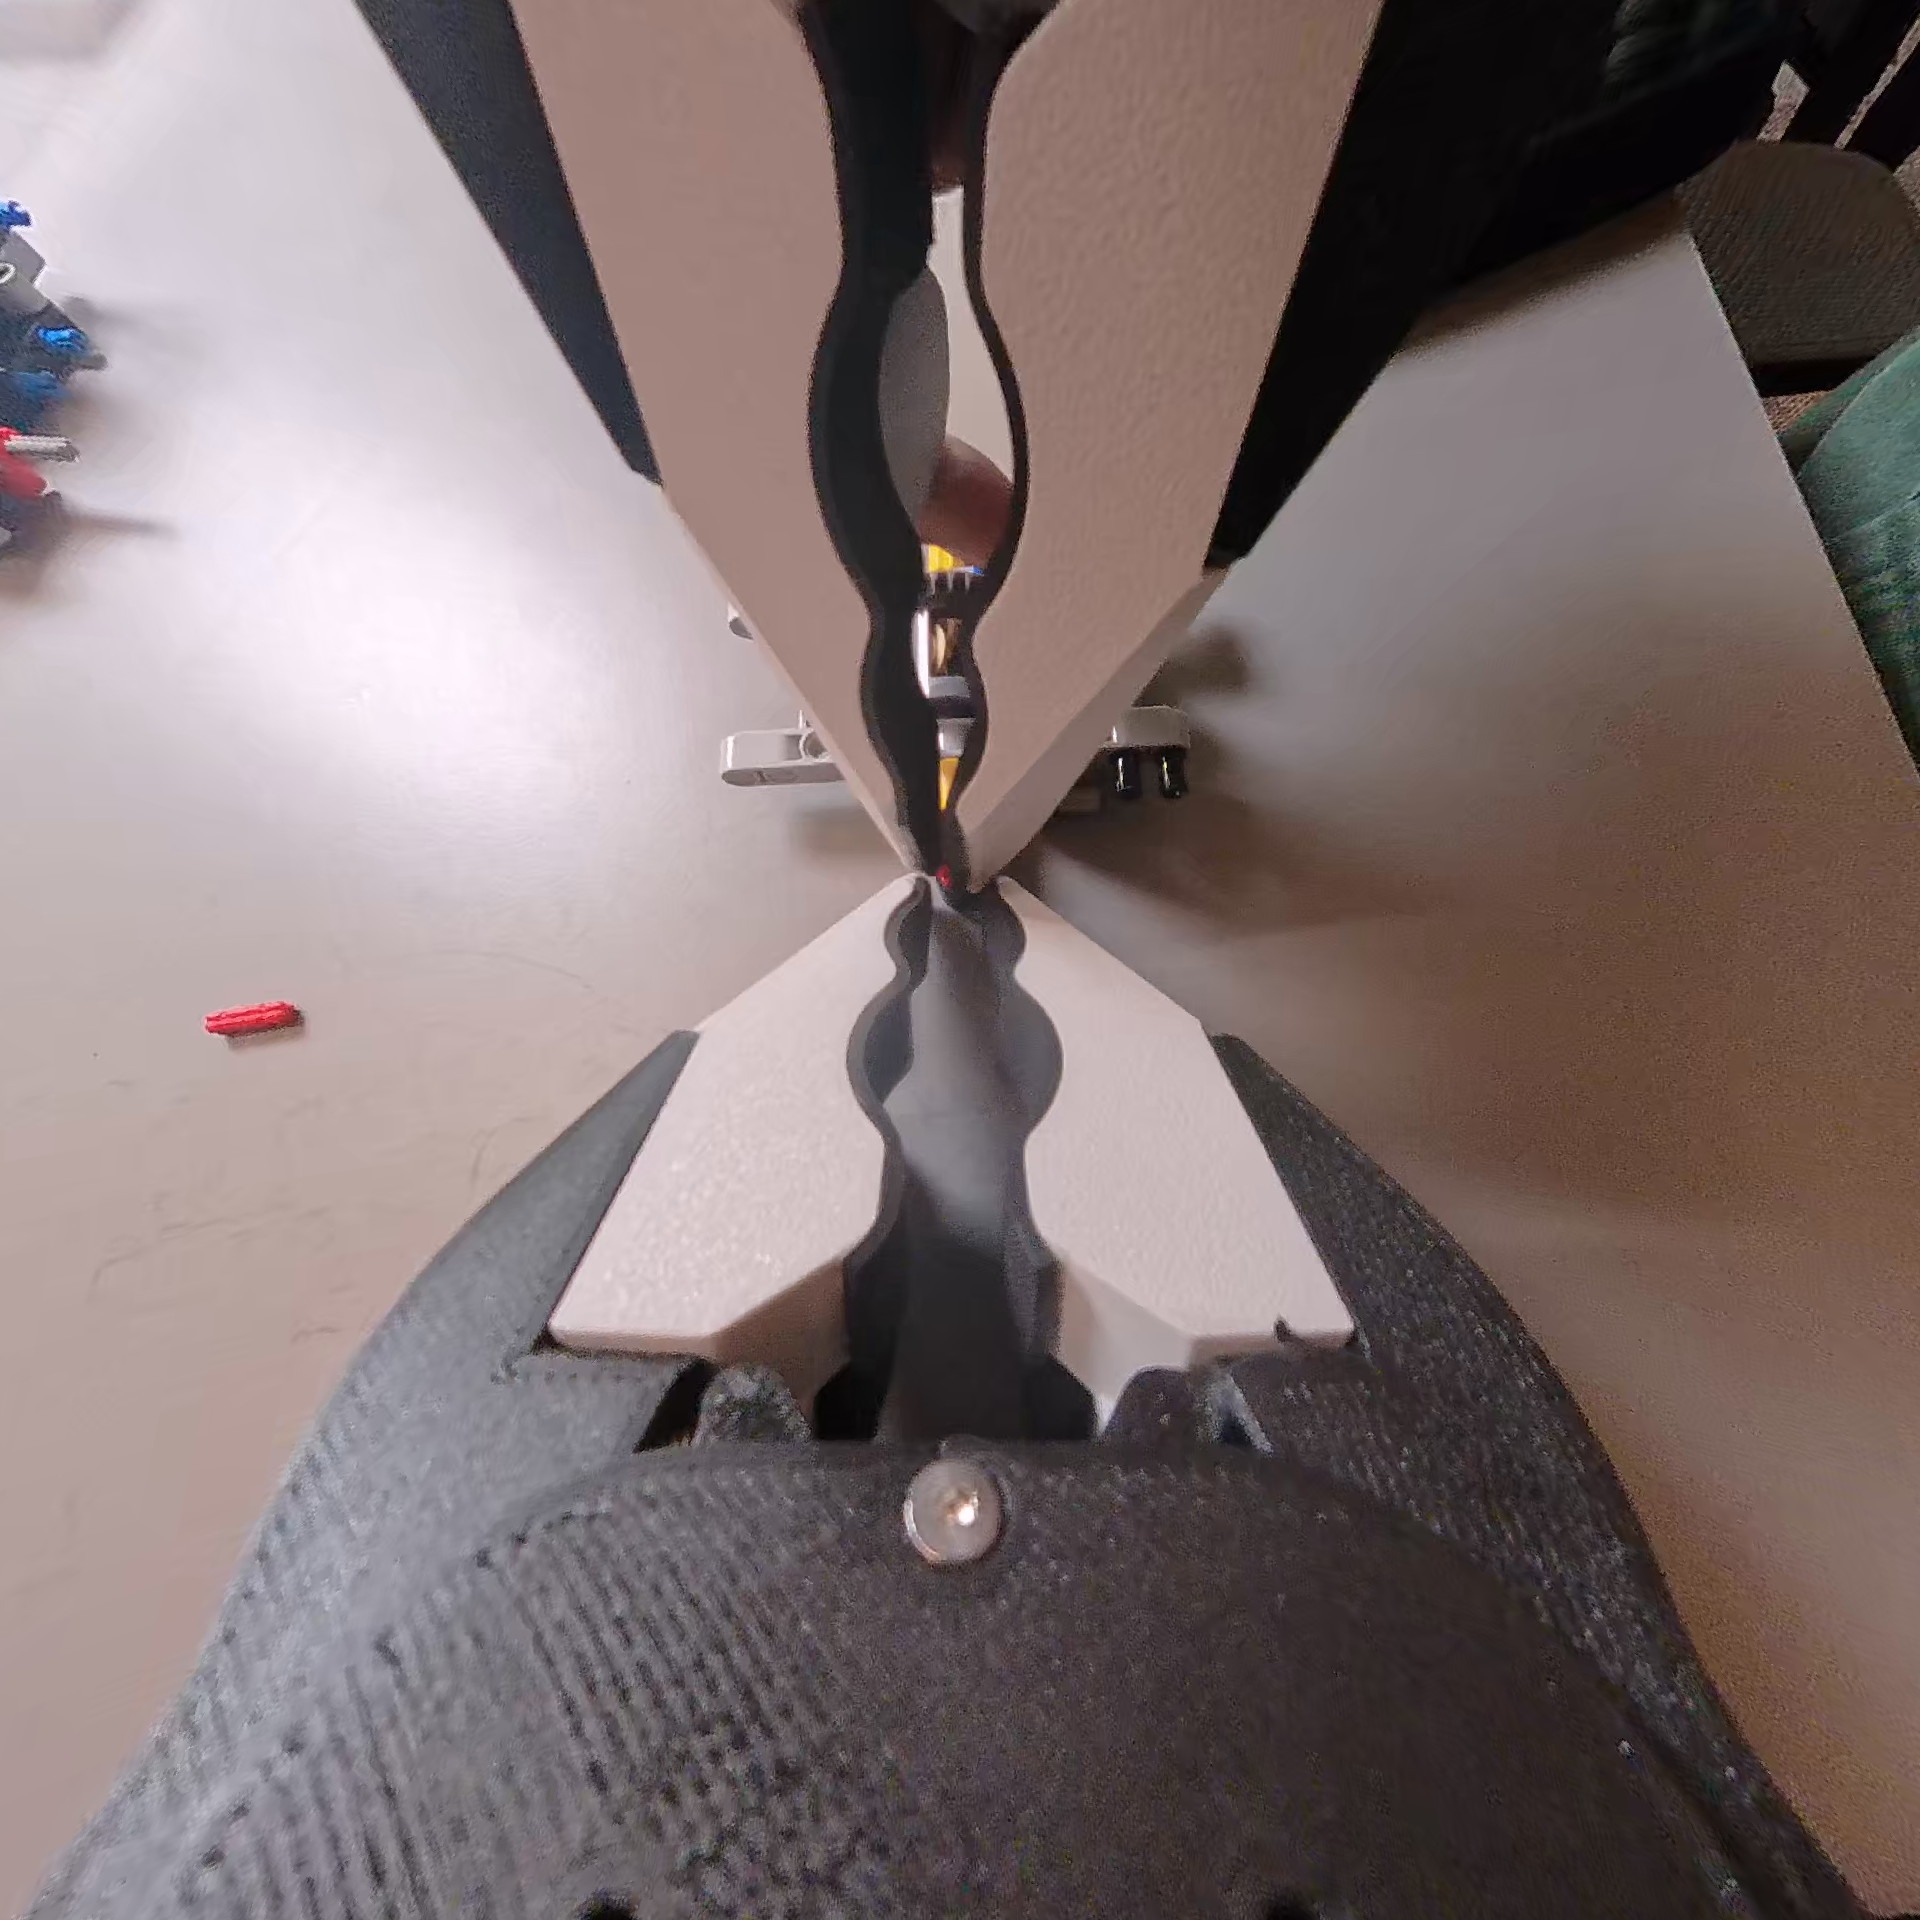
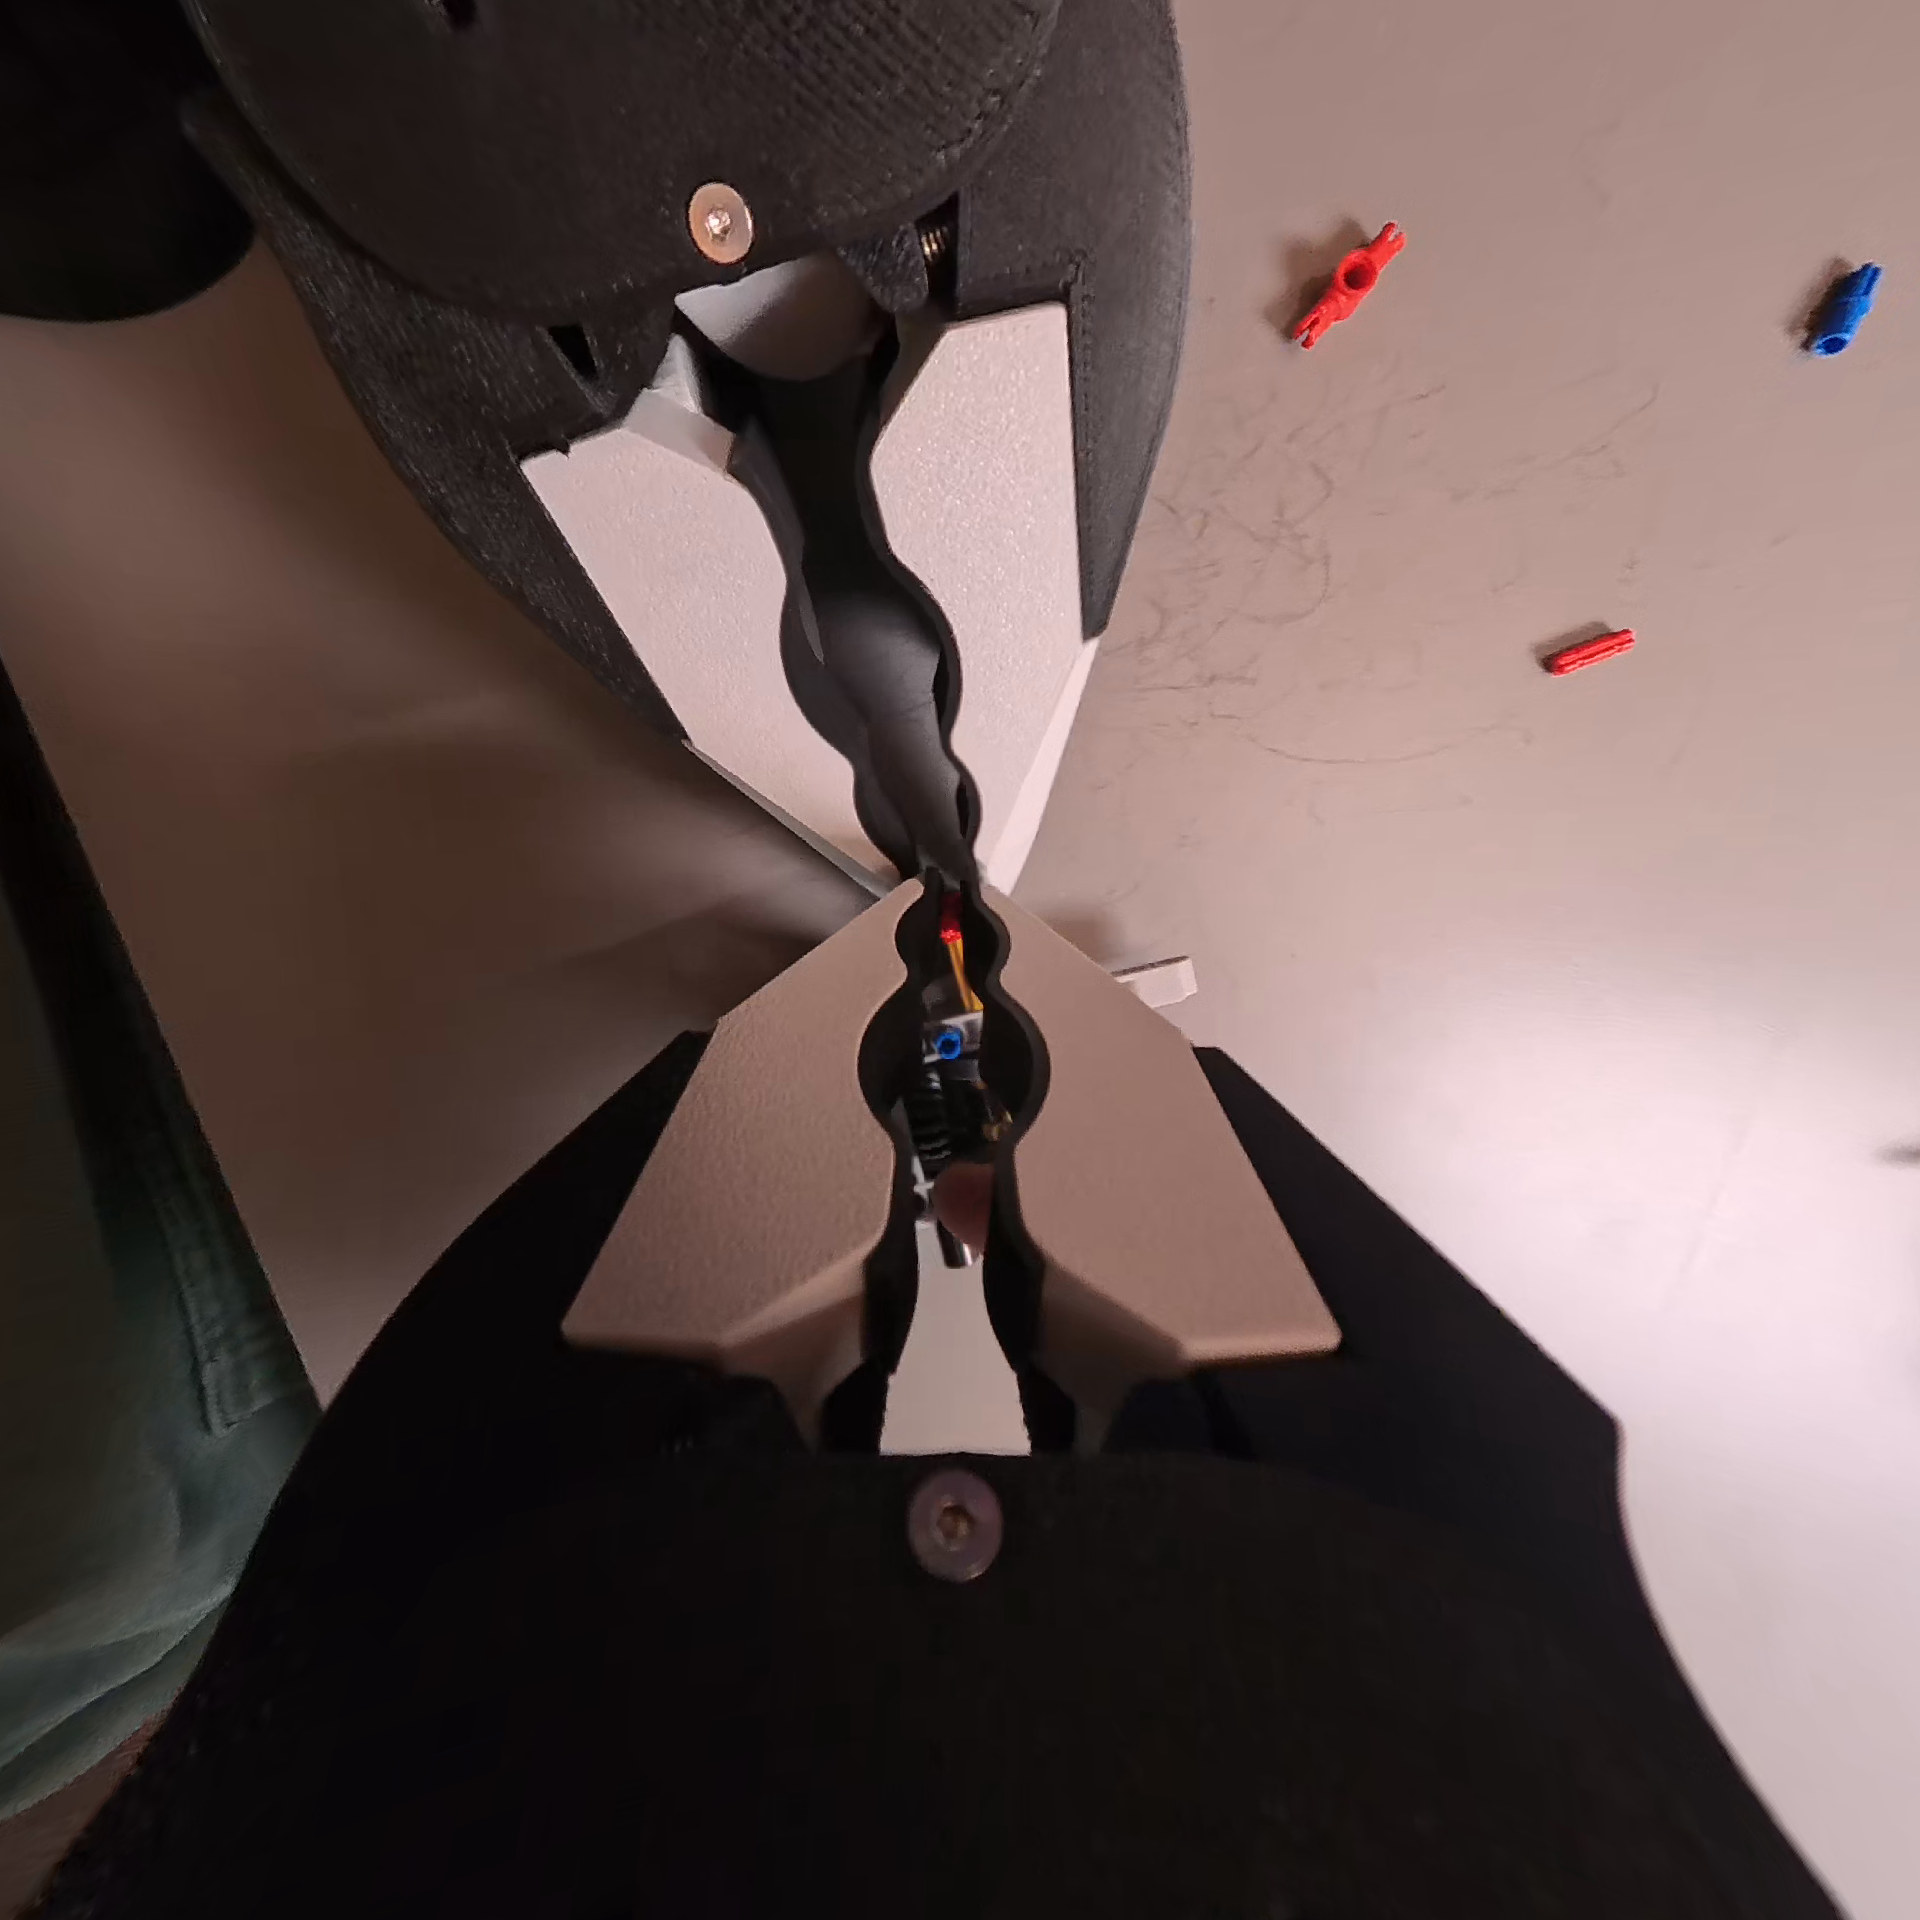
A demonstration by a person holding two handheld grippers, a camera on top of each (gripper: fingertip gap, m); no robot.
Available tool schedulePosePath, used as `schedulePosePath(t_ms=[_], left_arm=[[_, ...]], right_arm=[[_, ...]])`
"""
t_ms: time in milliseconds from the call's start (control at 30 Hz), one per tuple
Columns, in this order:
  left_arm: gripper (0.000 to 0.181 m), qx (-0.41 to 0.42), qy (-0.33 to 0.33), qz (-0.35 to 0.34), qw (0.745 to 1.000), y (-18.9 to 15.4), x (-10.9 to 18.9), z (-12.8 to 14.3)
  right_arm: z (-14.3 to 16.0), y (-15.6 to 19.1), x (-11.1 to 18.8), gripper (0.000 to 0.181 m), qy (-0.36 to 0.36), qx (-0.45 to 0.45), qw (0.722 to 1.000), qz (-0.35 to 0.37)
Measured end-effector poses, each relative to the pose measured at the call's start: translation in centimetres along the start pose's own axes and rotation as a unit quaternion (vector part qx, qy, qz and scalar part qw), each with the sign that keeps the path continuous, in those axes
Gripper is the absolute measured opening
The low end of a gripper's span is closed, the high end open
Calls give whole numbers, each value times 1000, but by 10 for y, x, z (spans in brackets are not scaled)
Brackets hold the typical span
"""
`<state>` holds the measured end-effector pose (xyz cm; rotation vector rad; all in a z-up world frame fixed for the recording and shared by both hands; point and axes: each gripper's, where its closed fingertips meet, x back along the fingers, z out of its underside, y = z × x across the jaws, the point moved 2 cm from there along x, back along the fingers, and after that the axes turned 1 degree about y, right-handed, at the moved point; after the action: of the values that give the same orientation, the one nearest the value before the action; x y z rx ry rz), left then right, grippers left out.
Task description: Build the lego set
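My two grippers meet tip to tip above the beige table (image 1: pixel 416 727). My right gripper (image 2: pixel 940 899) is shut on a small lego assembly (image 2: pixel 951 1039) with yellow, blue, grey and black spring parts held along its pads. The assembly also shows through the right gripper's gap in the left wrist view (image 1: pixel 940 665), with grey beams (image 1: pixel 774 753) sticking out on both sides. My left gripper (image 1: pixel 951 896) is shut on a red pin (image 2: pixel 949 925) at the assembly's end. Only the pin's tip (image 1: pixel 943 876) shows. The left gripper (image 2: pixel 935 868) comes in from the top of the right wrist view.
A loose red pin (image 1: pixel 252 1018) lies on the table to the left. A pile of blue, red and black pieces (image 1: pixel 31 364) sits at the far left. A red connector (image 2: pixel 1348 283), a blue pin (image 2: pixel 1841 309) and another red pin (image 2: pixel 1587 651) lie apart. Green cloth (image 1: pixel 1860 499) lies past the table edge. My left and right fingertips are right by each other. The red connector (image 2: pixel 1348 283) is about equally far from each gripper, around 12 centimeters.
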<state>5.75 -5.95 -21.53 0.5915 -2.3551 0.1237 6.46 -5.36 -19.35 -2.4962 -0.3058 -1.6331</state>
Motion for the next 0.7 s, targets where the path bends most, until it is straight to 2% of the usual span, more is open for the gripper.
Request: schedulePosePath(t_ms=[100, 533, 633, 700], left_arm=[[14, 12, 0, 5, 1000, -1, -1, -1], [2, 12, 3, -11, 1000, 1, -4, -3], [15, 18, -4, -9, 1000, 2, -3, -4], [16, 23, -16, -5, 1000, 1, -2, -8]], right_arm=[[1, 2, 0, 1, -4, -4, 1000, 3], [7, -6, 4, 2, -53, -58, 997, -25], [6, -5, 4, 2, -61, -63, 996, -35], [6, -5, 3, 2, -69, -66, 995, -41]])
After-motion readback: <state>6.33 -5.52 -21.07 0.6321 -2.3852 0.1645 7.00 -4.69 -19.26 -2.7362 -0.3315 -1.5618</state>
